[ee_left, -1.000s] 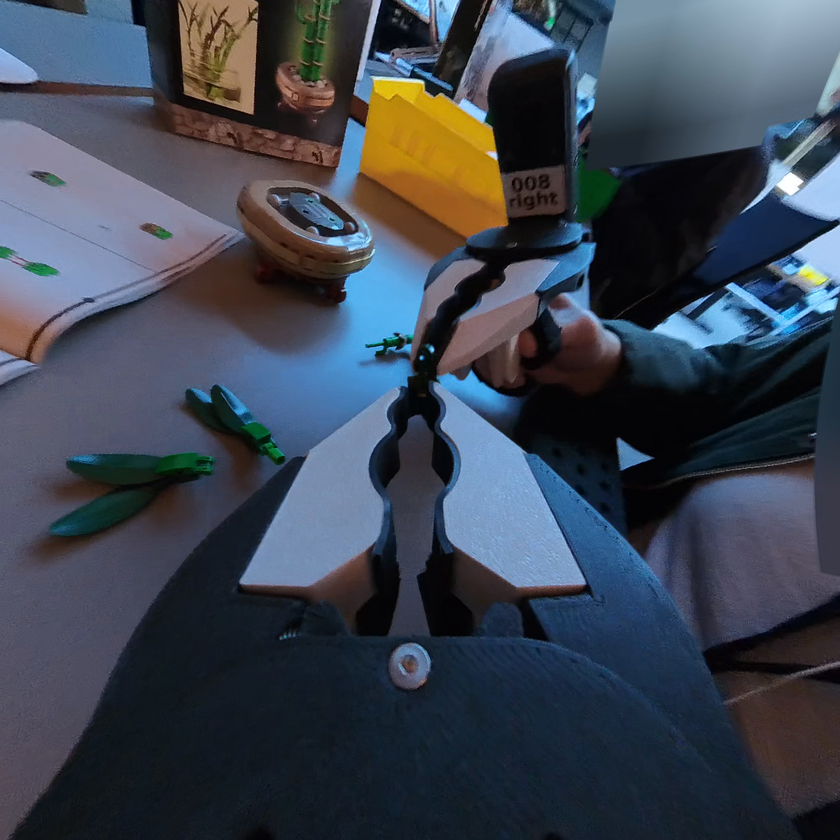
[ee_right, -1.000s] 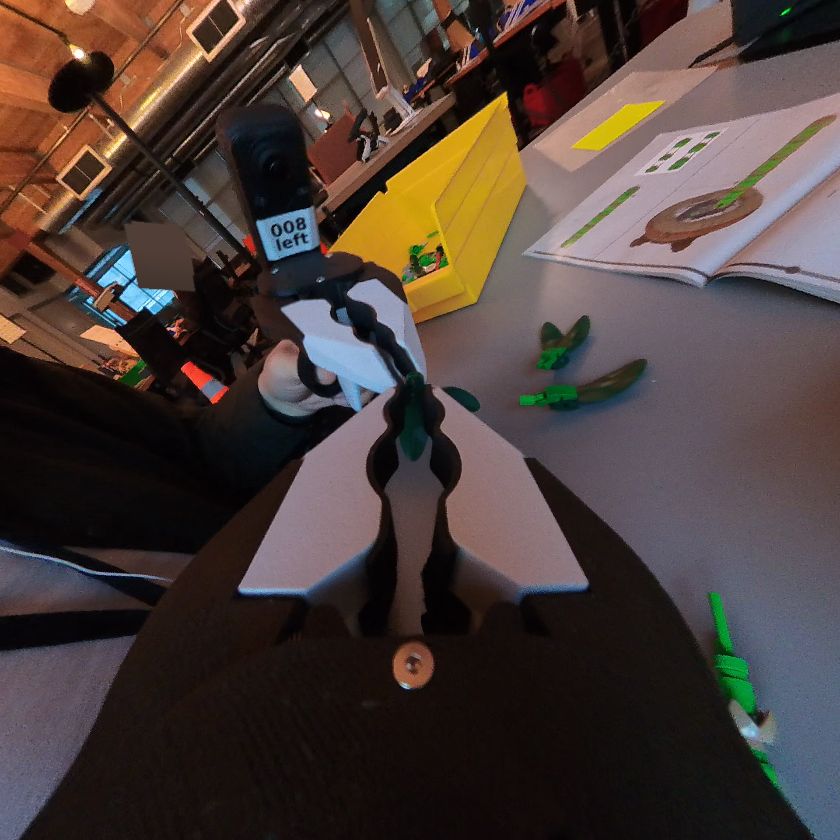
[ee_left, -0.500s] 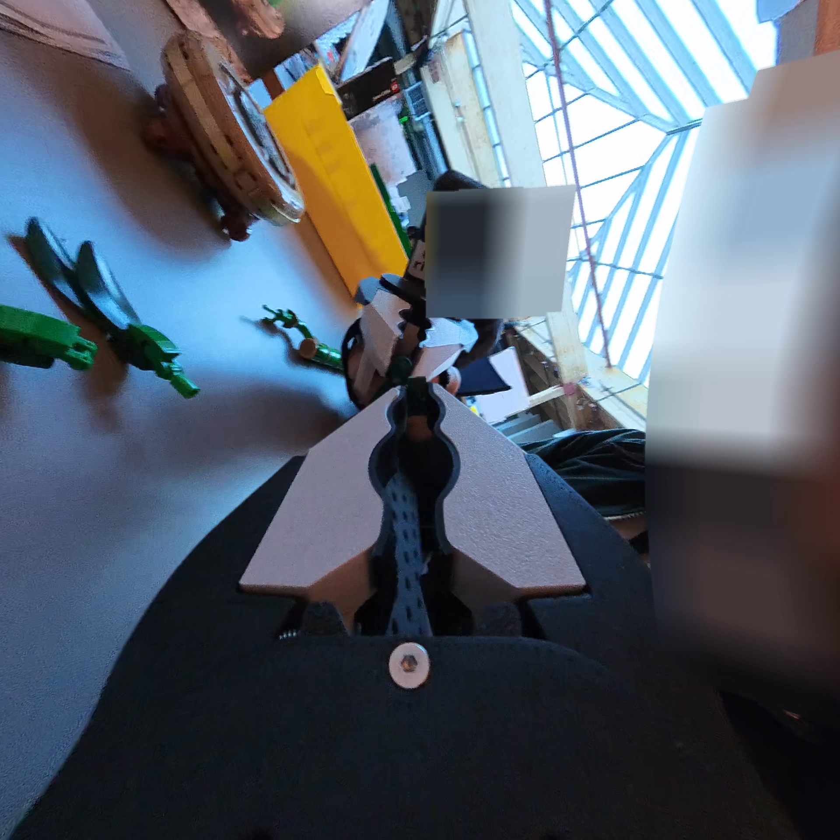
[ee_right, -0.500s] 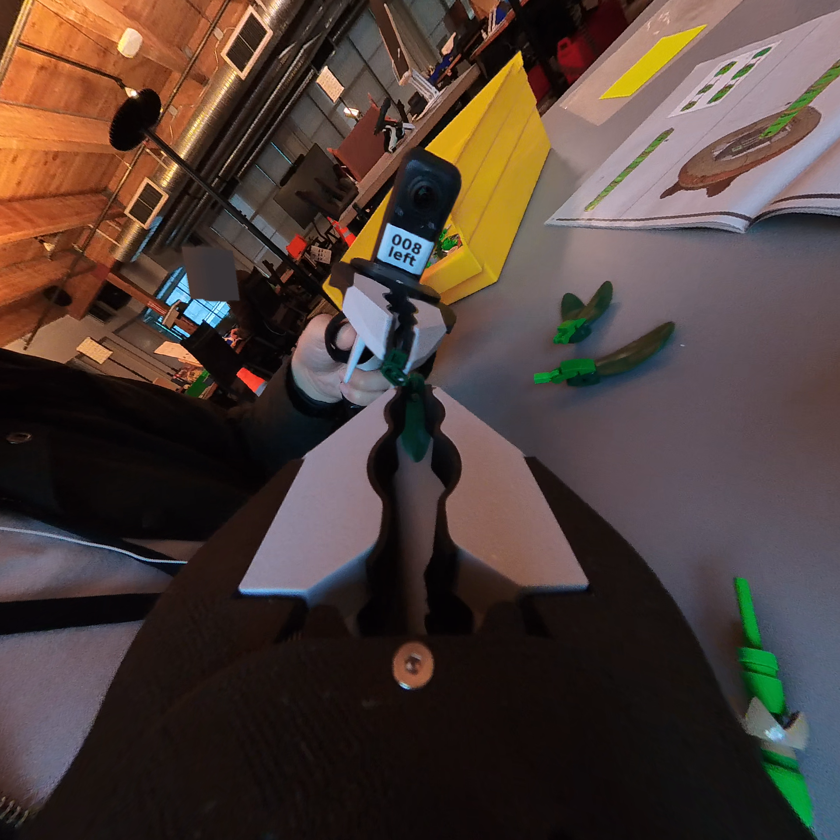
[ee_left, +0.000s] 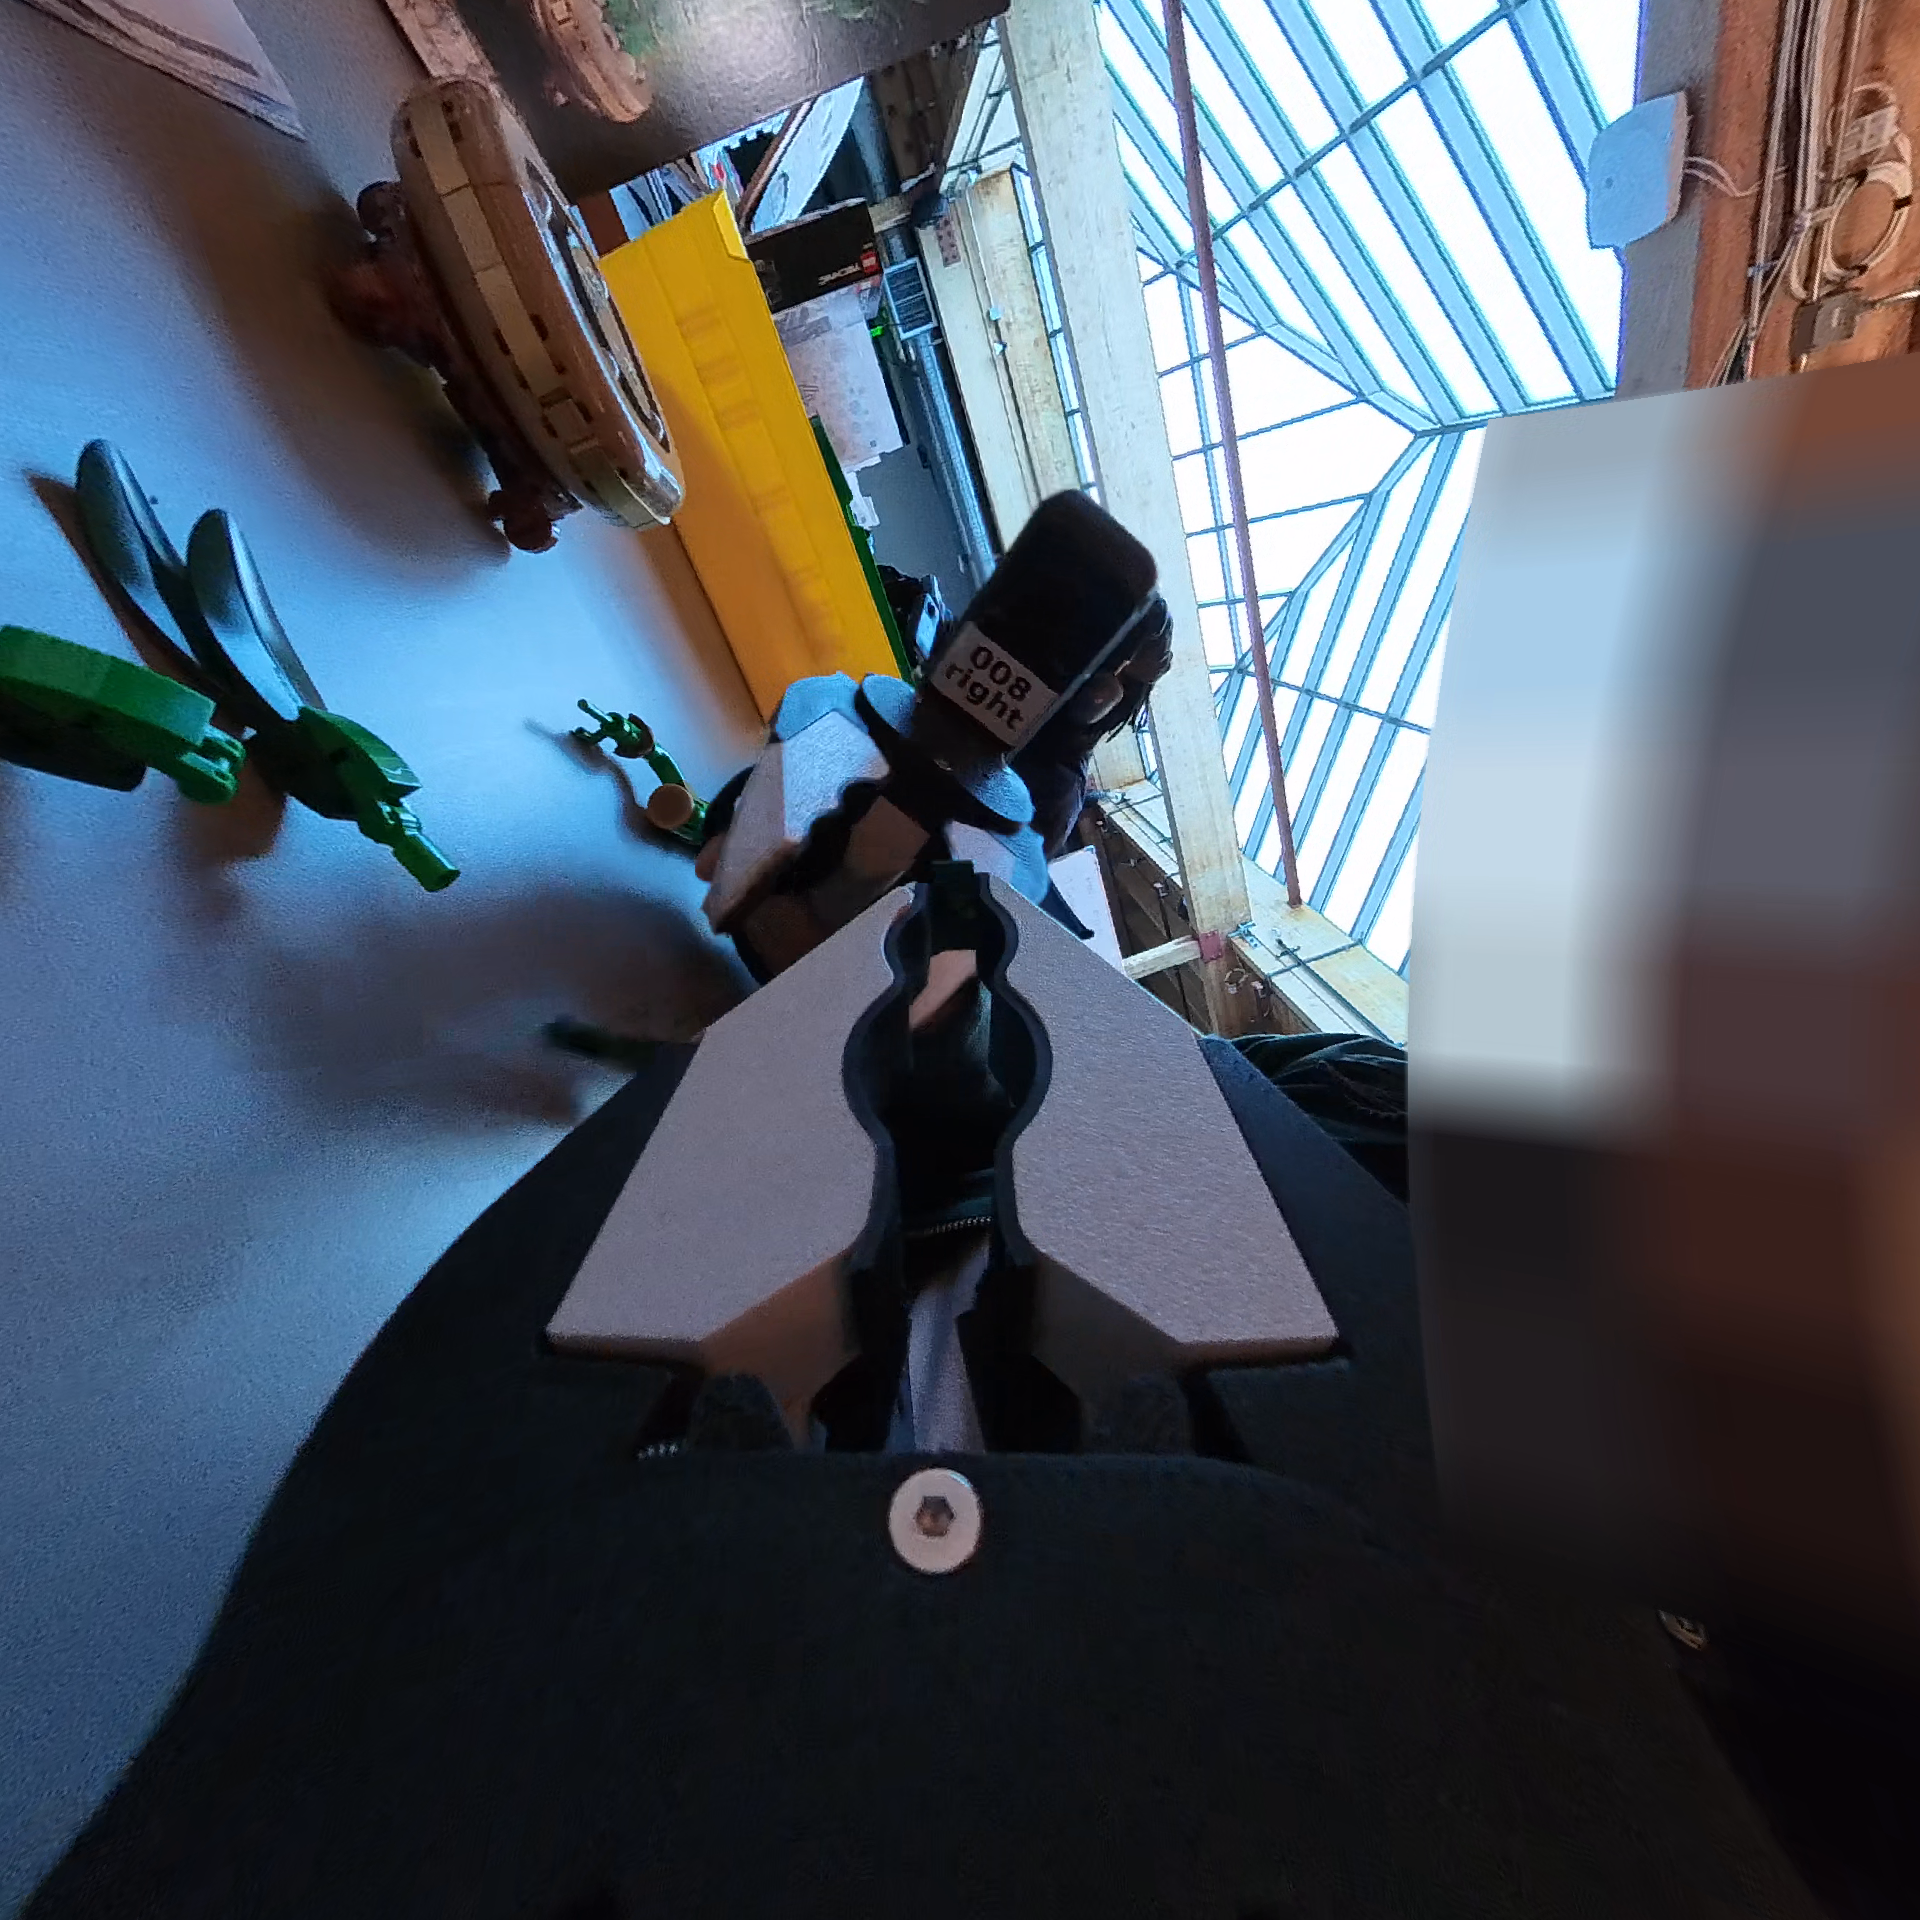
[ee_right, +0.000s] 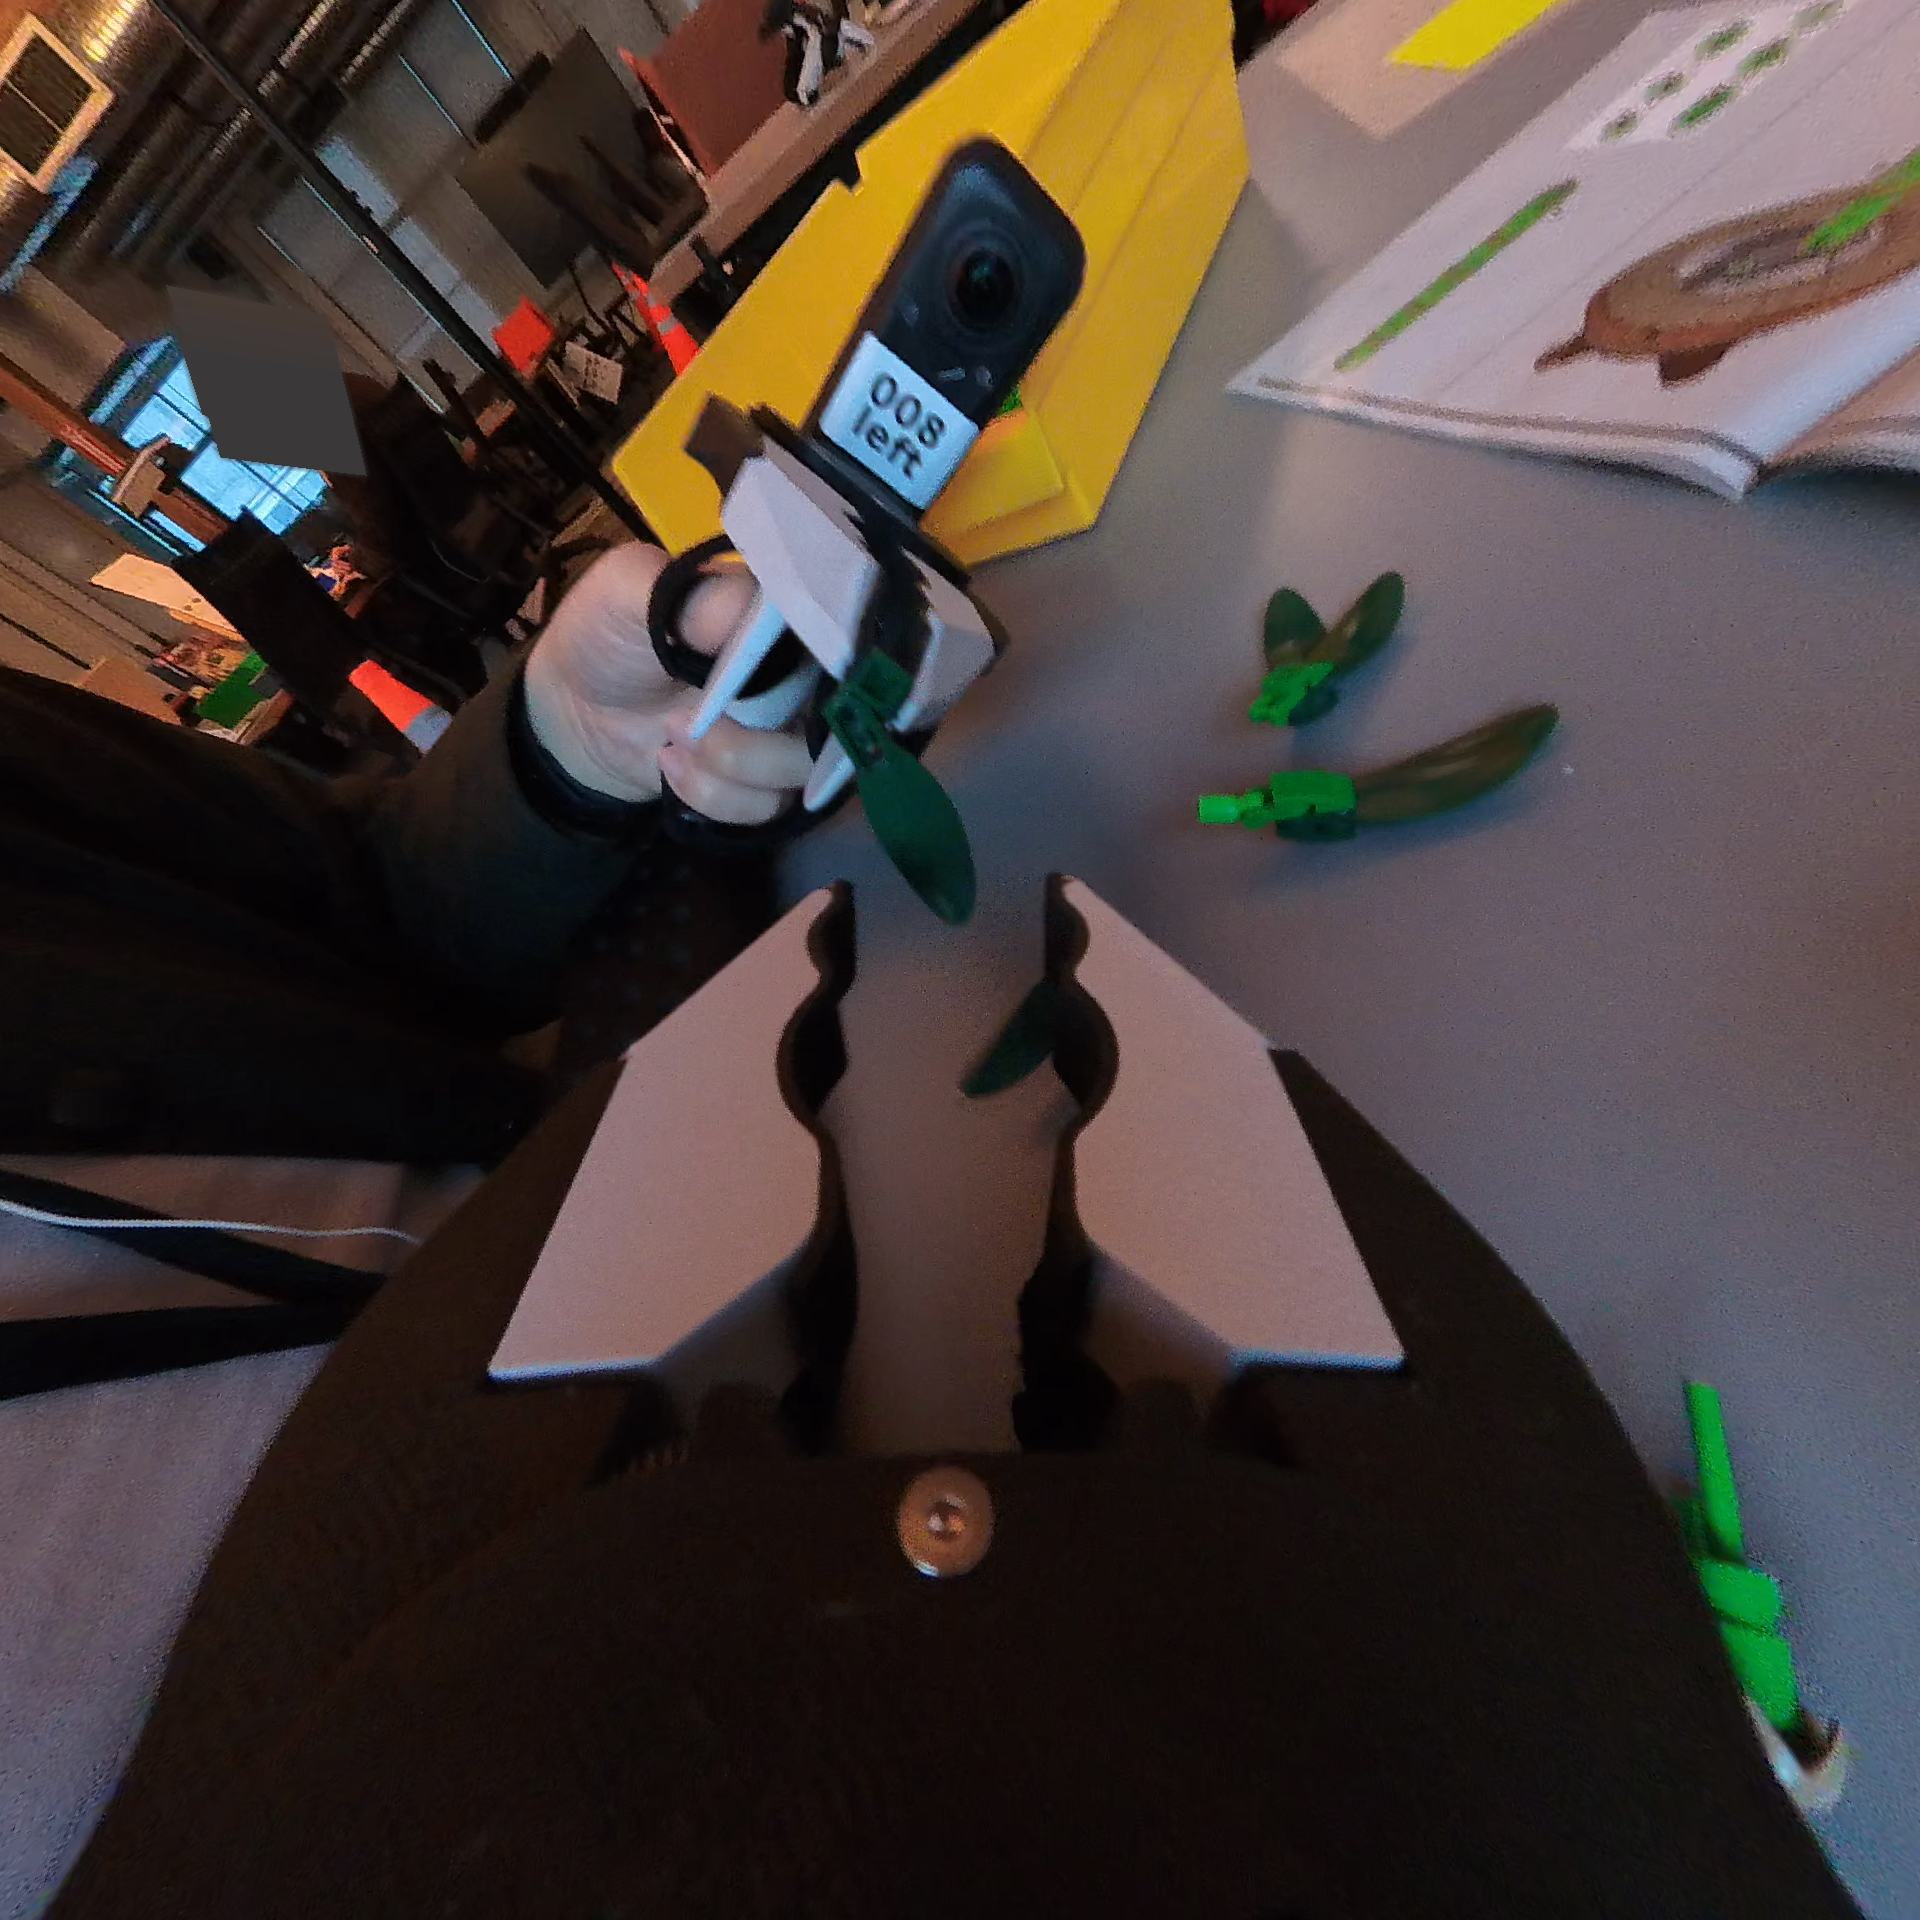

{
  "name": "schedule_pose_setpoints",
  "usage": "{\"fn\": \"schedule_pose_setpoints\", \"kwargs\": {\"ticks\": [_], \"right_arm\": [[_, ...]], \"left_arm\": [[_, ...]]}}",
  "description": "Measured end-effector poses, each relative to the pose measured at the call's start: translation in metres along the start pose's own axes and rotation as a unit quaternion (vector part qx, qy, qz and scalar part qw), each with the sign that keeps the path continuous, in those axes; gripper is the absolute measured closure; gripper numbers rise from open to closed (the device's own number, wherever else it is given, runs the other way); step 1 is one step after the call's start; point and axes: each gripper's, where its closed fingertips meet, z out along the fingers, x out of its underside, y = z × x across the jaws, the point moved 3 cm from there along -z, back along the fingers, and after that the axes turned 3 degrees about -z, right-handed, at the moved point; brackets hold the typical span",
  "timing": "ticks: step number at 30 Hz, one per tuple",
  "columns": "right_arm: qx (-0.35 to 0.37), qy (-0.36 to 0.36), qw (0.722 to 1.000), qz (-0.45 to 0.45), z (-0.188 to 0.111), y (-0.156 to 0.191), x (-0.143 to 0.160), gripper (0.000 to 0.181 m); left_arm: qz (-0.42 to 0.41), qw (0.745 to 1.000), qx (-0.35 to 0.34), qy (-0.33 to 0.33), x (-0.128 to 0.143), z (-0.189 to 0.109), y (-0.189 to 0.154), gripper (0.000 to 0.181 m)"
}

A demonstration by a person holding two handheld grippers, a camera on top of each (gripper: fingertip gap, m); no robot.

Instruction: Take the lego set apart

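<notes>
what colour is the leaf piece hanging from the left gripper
Dark green leaf on a brighter green clip, held by the left gripper; clearest in the right wrist view.

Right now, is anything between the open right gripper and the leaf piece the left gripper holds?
Nothing visible. The leaf piece hangs from the left gripper with its tip at the right gripper's open fingers. A loose leaf does sit by one finger's inner side and could get pinched.

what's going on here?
A person with two handheld grippers is taking a Lego bamboo plant apart. The left gripper is shut on a bright green clip piece with a dark green leaf hanging from it. The right gripper is open, a second dark leaf against its finger. More leaf pieces lie on the grey table.
</notes>
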Motion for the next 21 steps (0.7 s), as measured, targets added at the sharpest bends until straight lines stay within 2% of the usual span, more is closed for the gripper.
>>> {"fn": "schedule_pose_setpoints", "kwargs": {"ticks": [3,6,7,12,18,21], "right_arm": [[-0.016,-0.054,0.998,-0.038,-0.001,0.013,-0.016,0.143],[-0.013,-0.053,0.998,-0.044,0.0,0.013,-0.018,0.166],[-0.013,-0.049,0.998,-0.039,-0.001,0.013,-0.017,0.168],[-0.029,-0.08,0.996,-0.03,-0.004,0.017,-0.024,0.165],[-0.064,-0.089,0.994,-0.007,-0.009,0.025,-0.027,0.173],[-0.122,-0.111,0.986,0.016,-0.015,0.037,-0.034,0.174]], "left_arm": [[0.001,1.0,-0.002,0.008,0.002,0.003,0.001,0.175],[0.013,1.0,0.006,0.016,0.005,0.007,-0.003,0.175],[0.018,1.0,0.003,0.017,0.005,0.008,-0.003,0.176],[0.054,0.998,0.0,0.018,0.004,0.008,-0.009,0.176],[0.069,0.997,0.011,0.024,0.006,0.009,-0.014,0.176],[0.099,0.994,0.041,0.036,0.009,0.011,-0.027,0.177]]}}
